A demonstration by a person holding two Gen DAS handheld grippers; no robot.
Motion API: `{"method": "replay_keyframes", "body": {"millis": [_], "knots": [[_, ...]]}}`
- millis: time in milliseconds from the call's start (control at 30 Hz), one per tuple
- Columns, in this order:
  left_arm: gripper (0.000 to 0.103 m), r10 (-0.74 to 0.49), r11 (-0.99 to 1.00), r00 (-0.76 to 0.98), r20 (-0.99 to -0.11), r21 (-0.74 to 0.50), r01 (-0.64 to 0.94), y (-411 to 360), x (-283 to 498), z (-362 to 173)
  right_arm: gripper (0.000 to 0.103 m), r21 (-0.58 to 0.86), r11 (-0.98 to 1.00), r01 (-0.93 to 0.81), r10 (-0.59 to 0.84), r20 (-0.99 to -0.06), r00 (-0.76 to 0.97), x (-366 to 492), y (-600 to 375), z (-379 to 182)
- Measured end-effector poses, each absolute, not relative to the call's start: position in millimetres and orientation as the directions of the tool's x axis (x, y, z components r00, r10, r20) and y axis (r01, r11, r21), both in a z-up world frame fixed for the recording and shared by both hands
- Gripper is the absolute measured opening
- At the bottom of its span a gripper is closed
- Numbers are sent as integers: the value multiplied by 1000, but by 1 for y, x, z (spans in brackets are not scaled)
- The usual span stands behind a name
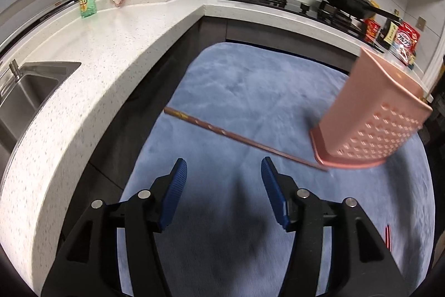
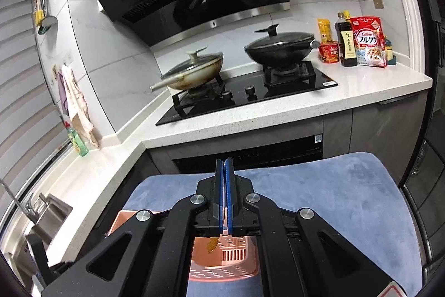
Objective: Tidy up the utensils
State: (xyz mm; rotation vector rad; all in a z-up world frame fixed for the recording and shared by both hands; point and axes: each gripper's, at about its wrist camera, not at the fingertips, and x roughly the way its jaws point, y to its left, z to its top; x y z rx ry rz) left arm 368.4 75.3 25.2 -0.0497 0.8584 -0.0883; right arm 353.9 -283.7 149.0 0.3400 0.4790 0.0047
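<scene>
- Left claw [image 1: 224, 185], pads apart and empty: straddle the thin brown wooden chopstick [image 1: 211, 127] on the blue plush mat [image 1: 250, 91].
- Right claw [image 2: 224, 194], pads together: hover above the pink perforated plastic utensil holder [image 1: 372, 113].

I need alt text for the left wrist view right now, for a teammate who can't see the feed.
The left gripper, jaws open and empty, hovers over a blue mat where one chopstick lies diagonally, its far end meeting the base of a pink perforated utensil holder. A white countertop with a sink curves along the left.
</scene>
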Motion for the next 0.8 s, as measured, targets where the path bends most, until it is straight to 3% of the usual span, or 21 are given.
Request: {"method": "replay_keyframes", "body": {"millis": [233, 367, 533, 633, 800], "knots": [[53, -99, 995, 652, -751, -83, 55, 70, 390, 22, 5, 296, 953, 60, 96, -486, 869, 360, -270, 129], [55, -87, 996, 653, -752, -69, 53, 71, 398, 21, 16, 302, 952, 53, 106, -484, 868, 352, -271, 131], [56, -85, 996, 658, -748, -81, 36, 84, 400, 23, 18, 299, 954, 9, 145, -490, 860, 322, -264, 132], [59, -69, 997, 662, -746, -66, 30, 91, 404, 24, 25, 313, 950, -3, 171, -510, 843, 303, -260, 122], [59, -69, 997, 658, -750, -74, 21, 101, 404, 24, 26, 342, 940, -6, 209, -561, 801, 282, -249, 99]]}}
